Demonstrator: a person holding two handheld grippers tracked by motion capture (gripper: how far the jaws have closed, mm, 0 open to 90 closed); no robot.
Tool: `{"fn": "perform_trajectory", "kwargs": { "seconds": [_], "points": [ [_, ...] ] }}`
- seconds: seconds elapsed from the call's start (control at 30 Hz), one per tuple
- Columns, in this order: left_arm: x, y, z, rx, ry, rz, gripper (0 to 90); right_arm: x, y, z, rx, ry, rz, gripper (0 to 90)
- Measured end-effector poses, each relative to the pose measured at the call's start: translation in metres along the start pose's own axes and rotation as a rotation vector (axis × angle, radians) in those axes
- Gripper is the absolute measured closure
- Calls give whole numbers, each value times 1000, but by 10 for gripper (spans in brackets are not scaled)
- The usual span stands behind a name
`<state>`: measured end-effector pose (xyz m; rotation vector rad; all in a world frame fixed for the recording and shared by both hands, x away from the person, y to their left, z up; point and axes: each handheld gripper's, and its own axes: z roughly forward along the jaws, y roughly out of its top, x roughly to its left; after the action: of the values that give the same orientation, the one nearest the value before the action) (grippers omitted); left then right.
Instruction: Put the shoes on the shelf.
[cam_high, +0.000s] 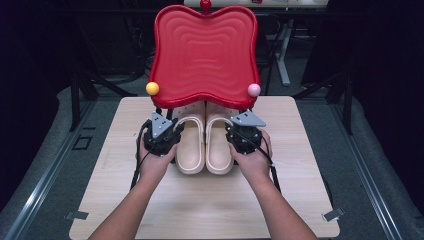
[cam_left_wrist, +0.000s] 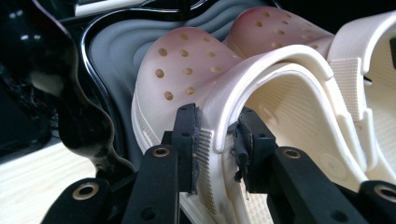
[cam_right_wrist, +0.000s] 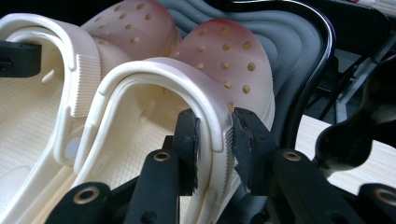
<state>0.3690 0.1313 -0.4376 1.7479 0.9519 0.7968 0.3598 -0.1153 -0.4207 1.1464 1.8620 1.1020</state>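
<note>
Presently, your left tongs (cam_high: 165, 131) stand at the outer wall of the left clog (cam_high: 190, 145), and your right tongs (cam_high: 242, 131) at the outer wall of the right clog (cam_high: 219, 145). The pair lies side by side, touching, near the middle of the desk (cam_high: 200, 205), toes toward the far edge and tucked beneath the red tray (cam_high: 205, 52).

In the left gripper view, the left tongs (cam_left_wrist: 217, 142) straddle the rim of the left clog (cam_left_wrist: 196, 79). One pad sits against the ribbed outer side; the other stands a little off the inner face, so the tongs are part open and not clamped.

In the right gripper view, the right tongs (cam_right_wrist: 215, 149) straddle the rim of the right clog (cam_right_wrist: 224, 56) likewise. The inner pad looks to touch the wall; a narrow gap shows at the outer pad. Part open, no firm hold.

Both clogs rest flat on the desk. The tray stands above their toes, and its grey underside (cam_left_wrist: 116, 51) shows behind the perforated toe caps. A yellow ball (cam_high: 152, 88) and a pink ball (cam_high: 254, 90) sit at the tray's near corners, a red one (cam_high: 205, 5) at its far edge.
</note>
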Motion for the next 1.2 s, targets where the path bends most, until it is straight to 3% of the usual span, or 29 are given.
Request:
{"fn": "perform_trajectory", "kwargs": {
  "seconds": [0.1,0.2,0.3,0.43,0.53,0.7,0.83,1.2],
  "points": [
    [1,1,1,3,-22,-20,668,0,0,0,3,9,20,697],
    [-2,4,2,13,-19,1,672,1,0,0,4,11,36,698],
    [-2,7,2,20,-8,48,694,2,2,0,9,14,41,700],
    [3,7,3,15,-20,32,700,-1,4,1,16,21,78,701],
    [0,7,3,18,-21,47,697,-3,4,2,15,32,114,700],
    [-6,7,2,15,-8,68,692,3,3,1,13,13,88,697],
    [-2,8,1,2,-45,11,623,3,1,1,8,6,85,677],
    [-6,7,2,-1,-64,7,500,1,-3,-2,-1,64,58,558]
  ]
}}
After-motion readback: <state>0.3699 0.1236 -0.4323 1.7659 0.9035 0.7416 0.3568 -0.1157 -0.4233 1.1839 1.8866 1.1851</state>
